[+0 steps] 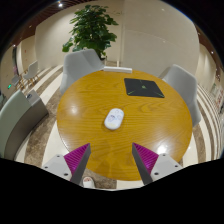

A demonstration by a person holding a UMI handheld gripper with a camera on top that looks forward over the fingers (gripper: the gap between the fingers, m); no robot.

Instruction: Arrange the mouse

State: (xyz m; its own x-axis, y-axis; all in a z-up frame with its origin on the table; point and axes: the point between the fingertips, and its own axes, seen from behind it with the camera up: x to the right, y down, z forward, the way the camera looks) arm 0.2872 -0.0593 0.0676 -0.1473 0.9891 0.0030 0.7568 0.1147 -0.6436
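A white computer mouse [114, 118] lies on a round wooden table [90, 135], near its middle. A black mouse pad [144, 87] lies flat on the far right part of the table, apart from the mouse. My gripper [112, 158] is open and empty, its two magenta-padded fingers [77, 157] spread wide over the table's near edge. The mouse is beyond the fingers, roughly in line with the gap between them.
Grey chairs stand around the table: one at the left [20, 118], one at the back [80, 64], one at the right [183, 84]. A green potted plant [92, 28] stands behind the table. Pale floor shows below the near edge.
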